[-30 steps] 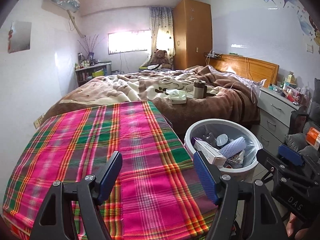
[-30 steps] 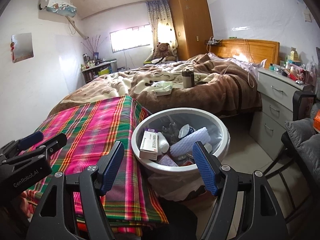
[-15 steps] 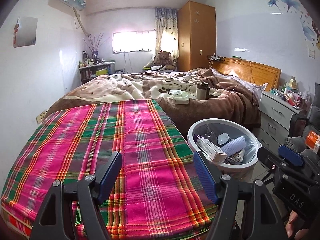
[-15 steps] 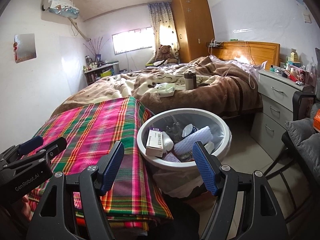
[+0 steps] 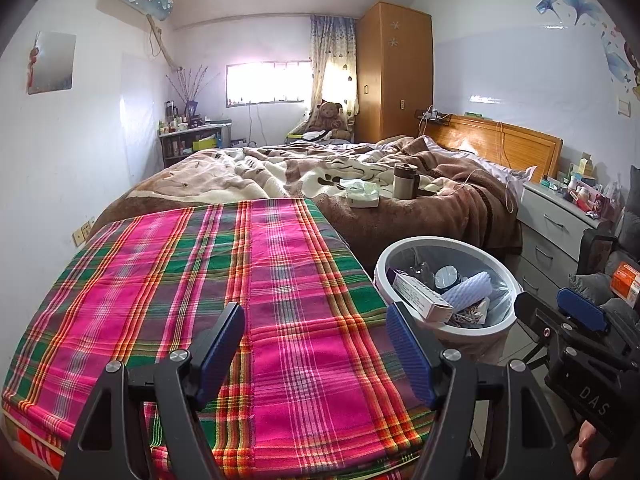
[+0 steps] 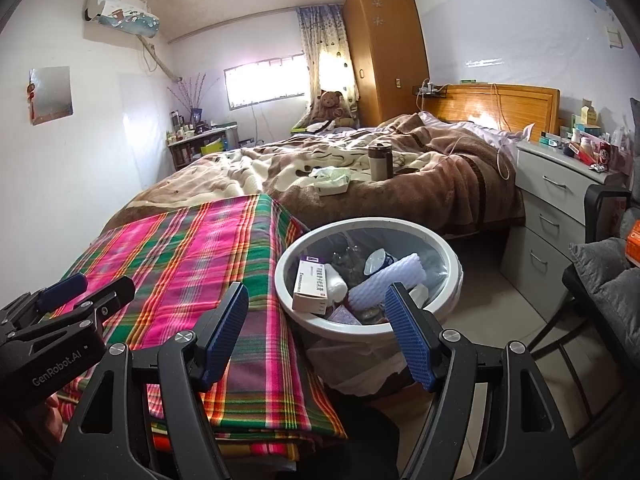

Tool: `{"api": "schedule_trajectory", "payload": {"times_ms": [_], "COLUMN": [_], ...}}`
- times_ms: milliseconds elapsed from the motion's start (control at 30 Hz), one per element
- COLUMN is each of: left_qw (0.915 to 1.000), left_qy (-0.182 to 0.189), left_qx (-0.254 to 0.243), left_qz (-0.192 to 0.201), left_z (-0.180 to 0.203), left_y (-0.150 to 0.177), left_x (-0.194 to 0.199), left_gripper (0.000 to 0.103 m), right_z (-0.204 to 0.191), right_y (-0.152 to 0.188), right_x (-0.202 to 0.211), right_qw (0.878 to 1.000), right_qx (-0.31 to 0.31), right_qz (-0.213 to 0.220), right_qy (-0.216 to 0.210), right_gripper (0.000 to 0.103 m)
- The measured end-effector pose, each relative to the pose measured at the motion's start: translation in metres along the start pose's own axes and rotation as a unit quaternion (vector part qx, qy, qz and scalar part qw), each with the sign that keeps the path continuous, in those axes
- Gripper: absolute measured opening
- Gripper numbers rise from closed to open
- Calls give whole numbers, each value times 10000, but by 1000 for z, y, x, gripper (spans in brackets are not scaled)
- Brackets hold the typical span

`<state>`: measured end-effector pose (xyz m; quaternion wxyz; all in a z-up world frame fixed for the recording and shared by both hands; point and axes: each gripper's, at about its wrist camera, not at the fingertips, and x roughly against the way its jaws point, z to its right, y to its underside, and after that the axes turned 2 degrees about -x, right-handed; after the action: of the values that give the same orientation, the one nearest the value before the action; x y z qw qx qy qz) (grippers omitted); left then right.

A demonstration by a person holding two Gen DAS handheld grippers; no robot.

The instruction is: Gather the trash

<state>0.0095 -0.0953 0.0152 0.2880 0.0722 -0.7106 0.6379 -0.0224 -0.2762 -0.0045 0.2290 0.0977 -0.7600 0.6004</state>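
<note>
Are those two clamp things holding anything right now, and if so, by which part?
Nothing is held. The left gripper and the right gripper both stand open and empty; the trash lies in the bin.

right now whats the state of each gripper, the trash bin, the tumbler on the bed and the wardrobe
left gripper: open, empty, over the plaid cloth
right gripper: open, empty, near the bin's rim
trash bin: upright, lined with a bag, holding trash including a medicine box
tumbler: upright on the blanket, lid on
wardrobe: doors shut
</note>
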Motion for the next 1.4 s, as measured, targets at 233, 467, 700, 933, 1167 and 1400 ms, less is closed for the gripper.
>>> {"api": "schedule_trajectory", "payload": {"times_ms": [233, 467, 700, 933, 1167, 1400], "left_qw": [10000, 10000, 10000, 10000, 10000, 10000], "left_qy": [10, 7, 8, 11, 8, 2], "left_qx": [-3, -6, -4, -5, -3, 4], "left_qz": [10, 14, 16, 15, 9, 6], "left_z": [-1, -1, -2, -1, -1, -1], "left_y": [1, 1, 1, 0, -1, -1], "left_x": [1, 2, 2, 2, 3, 3], "left_gripper": [73, 73, 73, 73, 73, 73], "right_z": [-1, -1, -1, -1, -2, -2], "right_y": [0, 0, -1, -1, -1, -1], "right_x": [1, 0, 1, 1, 1, 1], "right_qw": [10000, 10000, 10000, 10000, 10000, 10000], "right_qx": [2, -2, 10, 6, 10, 8], "right_qz": [2, -5, 5, 6, 4, 6], "right_qy": [12, 12, 10, 10, 15, 14], "right_gripper": [72, 72, 72, 72, 72, 72]}}
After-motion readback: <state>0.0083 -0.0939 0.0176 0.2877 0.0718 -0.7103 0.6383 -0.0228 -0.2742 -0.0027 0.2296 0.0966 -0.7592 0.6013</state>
